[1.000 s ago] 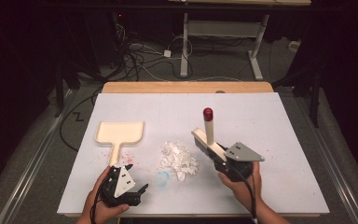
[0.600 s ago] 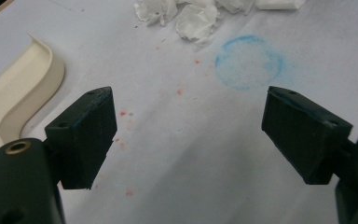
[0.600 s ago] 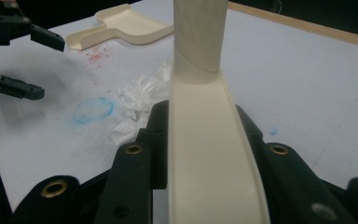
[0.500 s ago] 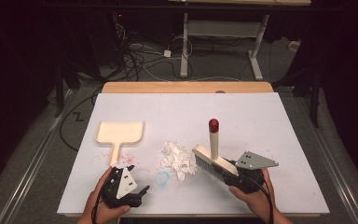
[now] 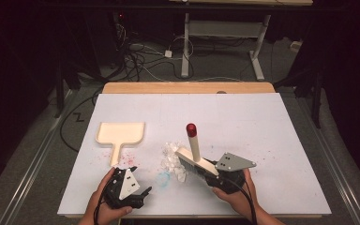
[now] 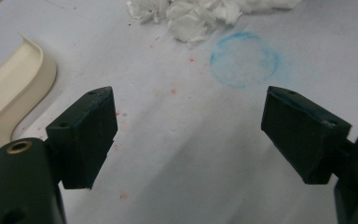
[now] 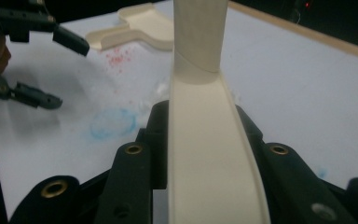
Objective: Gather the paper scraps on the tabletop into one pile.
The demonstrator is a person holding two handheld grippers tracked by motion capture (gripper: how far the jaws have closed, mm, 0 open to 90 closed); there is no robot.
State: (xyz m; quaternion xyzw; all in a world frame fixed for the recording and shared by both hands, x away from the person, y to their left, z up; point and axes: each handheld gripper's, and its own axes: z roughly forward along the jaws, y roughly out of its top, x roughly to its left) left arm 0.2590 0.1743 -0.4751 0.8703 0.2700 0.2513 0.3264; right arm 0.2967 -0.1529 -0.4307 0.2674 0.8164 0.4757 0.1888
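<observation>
A cream hand brush (image 5: 194, 159) with a red-tipped handle stands tilted over the white table, its bristles against a pile of white scraps (image 5: 172, 158). My right gripper (image 5: 214, 174) is shut on the brush's cream back (image 7: 205, 154). A cream dustpan (image 5: 120, 134) lies flat at the left, its handle pointing toward me. My left gripper (image 5: 143, 192) rests near the front edge, open, with nothing between its jaws; its view shows the dustpan's edge (image 6: 14, 88) at left and the scraps (image 6: 191, 16) ahead.
A blue ring mark (image 5: 163, 178) and red specks (image 5: 129, 161) stain the white board (image 5: 272, 140). A wooden strip (image 5: 187, 87) runs along the far edge. Cables and a desk frame (image 5: 225, 42) stand on the floor beyond.
My right gripper has carried the brush left and toward me, bringing its bristles against the scrap pile. The left gripper has stayed in place, open.
</observation>
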